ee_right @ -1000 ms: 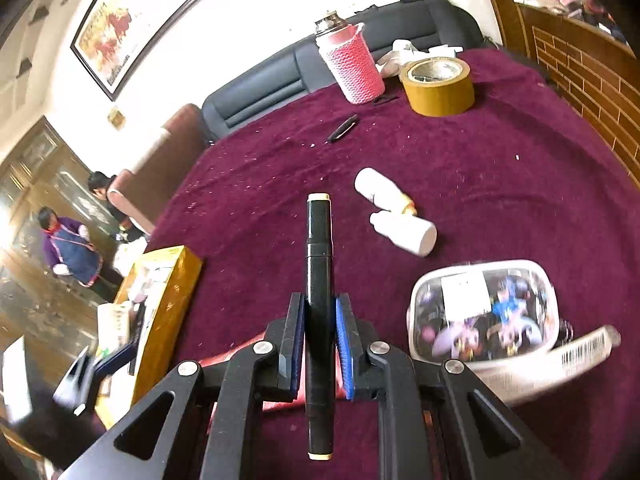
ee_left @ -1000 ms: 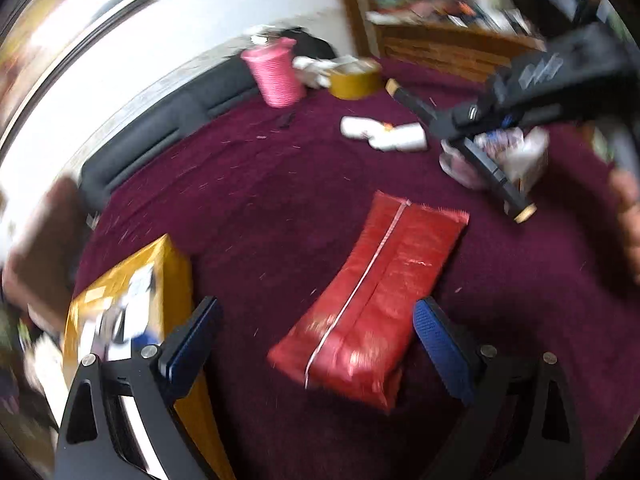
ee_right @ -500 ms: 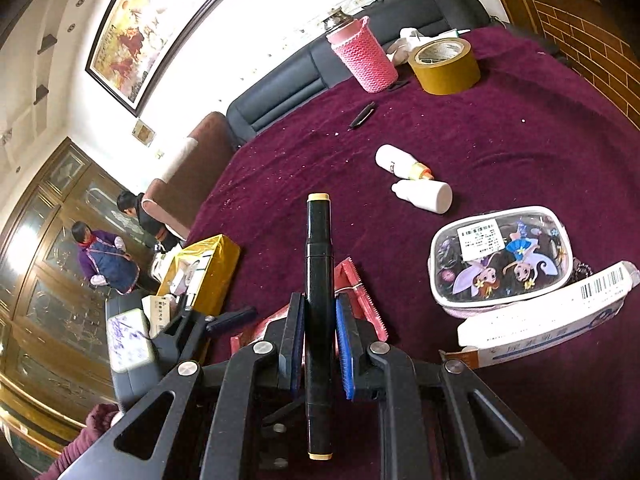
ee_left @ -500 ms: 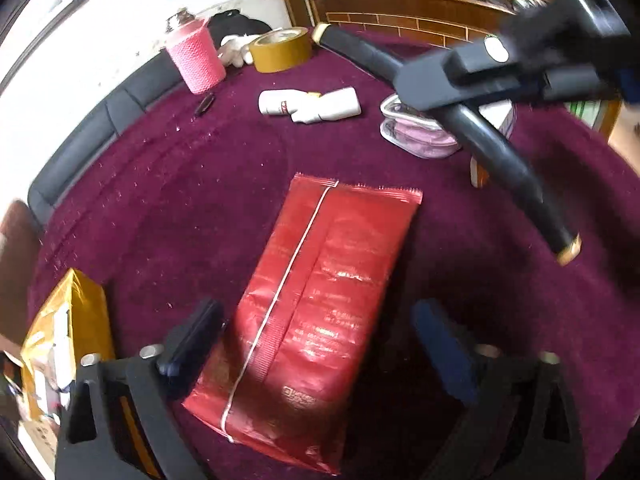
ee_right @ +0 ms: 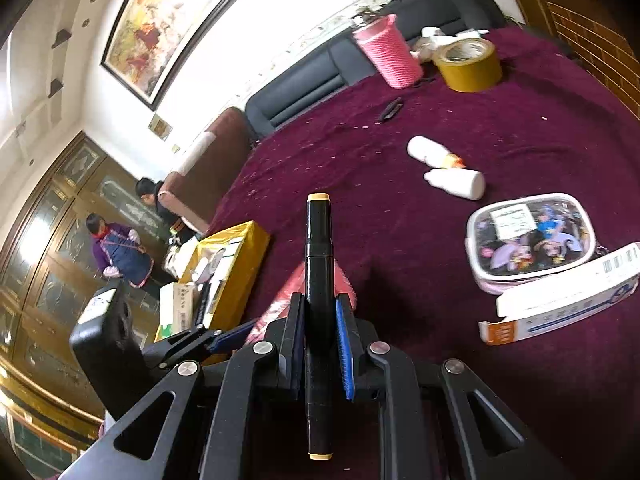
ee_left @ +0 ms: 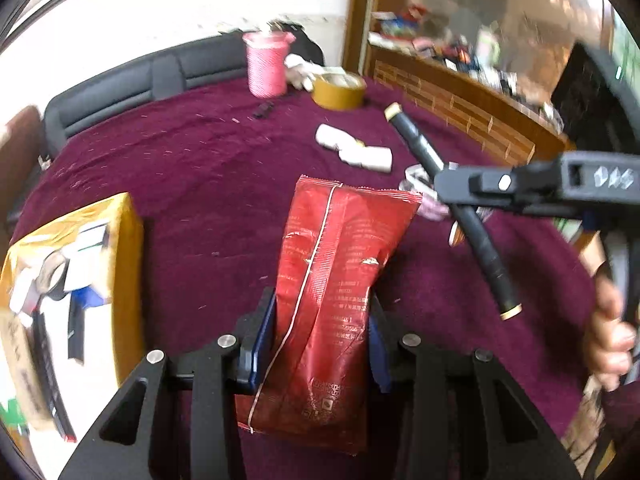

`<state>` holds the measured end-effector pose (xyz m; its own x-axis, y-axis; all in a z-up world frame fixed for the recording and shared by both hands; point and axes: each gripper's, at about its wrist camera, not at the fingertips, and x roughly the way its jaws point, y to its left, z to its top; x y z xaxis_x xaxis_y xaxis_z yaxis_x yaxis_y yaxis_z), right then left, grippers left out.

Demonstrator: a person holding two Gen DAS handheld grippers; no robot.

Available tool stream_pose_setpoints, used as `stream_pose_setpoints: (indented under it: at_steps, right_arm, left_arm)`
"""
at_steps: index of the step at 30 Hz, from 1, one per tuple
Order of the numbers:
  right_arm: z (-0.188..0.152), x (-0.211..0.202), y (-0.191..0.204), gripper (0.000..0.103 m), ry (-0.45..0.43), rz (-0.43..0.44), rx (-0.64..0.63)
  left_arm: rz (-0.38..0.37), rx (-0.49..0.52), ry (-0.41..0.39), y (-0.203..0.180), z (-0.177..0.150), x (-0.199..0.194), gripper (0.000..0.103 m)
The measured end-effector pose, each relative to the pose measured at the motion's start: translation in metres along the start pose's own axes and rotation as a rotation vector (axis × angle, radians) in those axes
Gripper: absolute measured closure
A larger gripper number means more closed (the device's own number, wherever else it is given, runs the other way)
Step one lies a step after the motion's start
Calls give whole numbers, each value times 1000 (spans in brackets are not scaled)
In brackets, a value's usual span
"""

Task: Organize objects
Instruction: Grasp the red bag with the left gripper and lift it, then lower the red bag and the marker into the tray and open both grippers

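A red foil packet [ee_left: 336, 264] stands tilted up off the purple tablecloth [ee_left: 200, 168] between the blue pads of my left gripper [ee_left: 320, 320]. The jaws are closing and both pads press its sides. The packet shows blurred pink-red [ee_right: 280, 304] in the right wrist view, just left of my right gripper [ee_right: 319, 320]. That gripper is shut on a black marker [ee_right: 319, 264] with tan end caps, held lengthwise. In the left wrist view the right gripper [ee_left: 452, 192] hovers at the right with the marker [ee_left: 480, 240] slanting through it.
An open yellow box [ee_left: 80, 260] of small items sits at the left. Far back stand a pink knitted cup [ee_left: 266, 64] and a tape roll [ee_left: 338, 90]. Two white bottles [ee_right: 448, 168], a cartoon pouch [ee_right: 532, 236] and a white carton [ee_right: 568, 300] lie at the right.
My left gripper has come in over the red packet and closed its wide-open jaws onto it; the packet now tilts up. The right gripper drifted a little, still holding the marker.
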<state>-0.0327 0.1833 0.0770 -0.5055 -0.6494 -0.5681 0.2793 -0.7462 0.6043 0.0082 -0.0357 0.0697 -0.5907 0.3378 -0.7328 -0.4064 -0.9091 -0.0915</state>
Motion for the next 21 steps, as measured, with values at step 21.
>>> stream_pose_setpoints:
  at_steps: [21]
  right_arm:
    - [-39,164,144,86,276,178,-63]
  left_arm:
    - [327,-396,6,140,-79,-76,64]
